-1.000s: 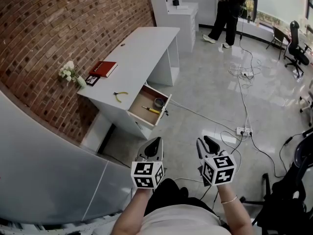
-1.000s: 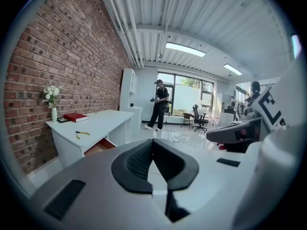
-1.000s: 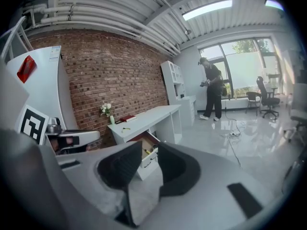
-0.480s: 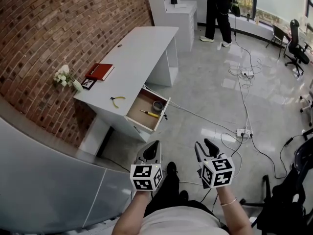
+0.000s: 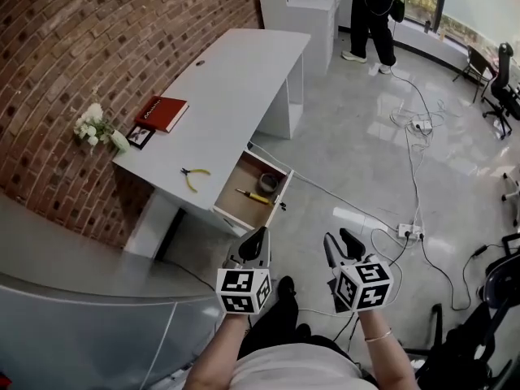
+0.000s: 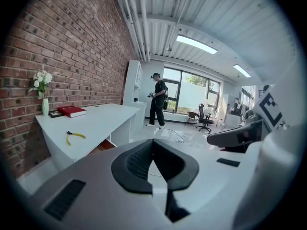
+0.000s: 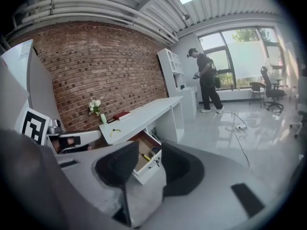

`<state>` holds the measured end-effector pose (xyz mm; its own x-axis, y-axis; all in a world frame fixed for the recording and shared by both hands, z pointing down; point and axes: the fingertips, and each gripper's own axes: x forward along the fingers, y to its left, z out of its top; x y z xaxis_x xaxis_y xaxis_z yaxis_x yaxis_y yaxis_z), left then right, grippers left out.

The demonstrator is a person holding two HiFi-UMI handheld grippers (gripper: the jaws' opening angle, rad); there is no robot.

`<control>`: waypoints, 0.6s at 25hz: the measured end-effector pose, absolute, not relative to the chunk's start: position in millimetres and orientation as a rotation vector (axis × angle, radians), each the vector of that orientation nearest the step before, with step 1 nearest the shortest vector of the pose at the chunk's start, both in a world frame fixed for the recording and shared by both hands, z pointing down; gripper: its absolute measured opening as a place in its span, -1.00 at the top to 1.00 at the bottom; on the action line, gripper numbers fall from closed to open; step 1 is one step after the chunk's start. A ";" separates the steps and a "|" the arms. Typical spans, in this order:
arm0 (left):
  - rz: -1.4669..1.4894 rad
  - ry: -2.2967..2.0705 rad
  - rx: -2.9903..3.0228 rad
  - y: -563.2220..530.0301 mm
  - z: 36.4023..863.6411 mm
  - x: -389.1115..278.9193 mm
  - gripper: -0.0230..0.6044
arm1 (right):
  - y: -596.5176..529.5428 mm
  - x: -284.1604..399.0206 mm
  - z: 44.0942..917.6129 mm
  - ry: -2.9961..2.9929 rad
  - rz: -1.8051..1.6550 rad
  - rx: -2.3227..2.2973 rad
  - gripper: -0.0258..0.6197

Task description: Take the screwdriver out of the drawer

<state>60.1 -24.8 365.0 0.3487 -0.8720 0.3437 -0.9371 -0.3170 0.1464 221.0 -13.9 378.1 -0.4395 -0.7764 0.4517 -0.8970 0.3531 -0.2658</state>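
Observation:
The white desk (image 5: 231,80) stands against the brick wall, and its drawer (image 5: 244,210) is pulled open. Inside lie a yellow-handled screwdriver (image 5: 253,196) and a roll of tape (image 5: 270,184). Both grippers hover over the floor, well short of the drawer. My left gripper (image 5: 256,244) looks shut, its pads (image 6: 136,159) meeting at the tips with nothing between them. My right gripper (image 5: 340,244) is open and empty. In the right gripper view the drawer (image 7: 149,169) and screwdriver (image 7: 145,156) show through the gap of the right gripper (image 7: 149,153).
Yellow pliers (image 5: 195,175), a red book (image 5: 160,112), a small picture frame (image 5: 140,136) and a vase of flowers (image 5: 96,128) lie on the desk. Cables and a power strip (image 5: 410,232) cross the floor at right. A person (image 5: 378,15) stands at the back.
Both grippers have been carried forward toward the desk, so the open drawer now sits nearer and lower in the head view. The person at the back has shifted a little.

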 end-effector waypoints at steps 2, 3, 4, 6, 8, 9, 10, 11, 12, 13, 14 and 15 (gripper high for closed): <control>0.301 -1.602 2.293 -44.1 367.4 49.2 0.95 | -34.7 211.9 376.4 -2.372 0.714 1.505 0.51; 0.305 -1.601 2.290 -53.1 368.6 43.8 0.95 | -44.2 207.3 375.4 -2.371 0.715 1.508 0.51; 0.308 -1.599 2.287 -61.8 369.8 38.7 0.95 | -53.5 203.2 374.2 -2.369 0.714 1.513 0.51; 0.304 -1.594 2.282 -77.9 372.4 30.4 0.95 | -70.5 196.9 372.0 -2.363 0.705 1.529 0.51; 0.294 -1.589 2.280 -91.8 374.6 24.0 0.95 | -84.9 190.9 370.9 -2.358 0.695 1.534 0.51; 0.289 -1.586 2.279 -97.7 375.1 21.1 0.95 | -91.0 187.7 370.7 -2.353 0.691 1.532 0.51; 0.284 -1.584 2.278 -102.7 375.1 18.3 0.95 | -96.2 184.6 370.6 -2.347 0.687 1.528 0.51; 0.281 -1.583 2.277 -106.8 374.8 15.6 0.95 | -100.4 181.7 370.5 -2.341 0.683 1.523 0.51; 0.278 -1.583 2.276 -110.6 374.3 13.1 0.95 | -104.1 179.4 370.4 -2.335 0.679 1.519 0.51; 0.276 -1.583 2.275 -114.0 373.8 10.9 0.95 | -107.4 177.9 370.3 -2.330 0.675 1.515 0.51; 0.272 -1.584 2.274 -117.0 373.4 9.1 0.95 | -110.7 177.0 370.2 -2.325 0.669 1.513 0.51; 0.267 -1.585 2.272 -119.7 373.1 7.2 0.95 | -114.0 176.4 370.2 -2.320 0.662 1.512 0.51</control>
<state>7.2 -119.7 373.1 0.3538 -0.8668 0.3513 -0.9341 -0.3080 0.1808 176.4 -114.0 370.2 -0.4050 -0.7795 0.4778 -0.9143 0.3423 -0.2165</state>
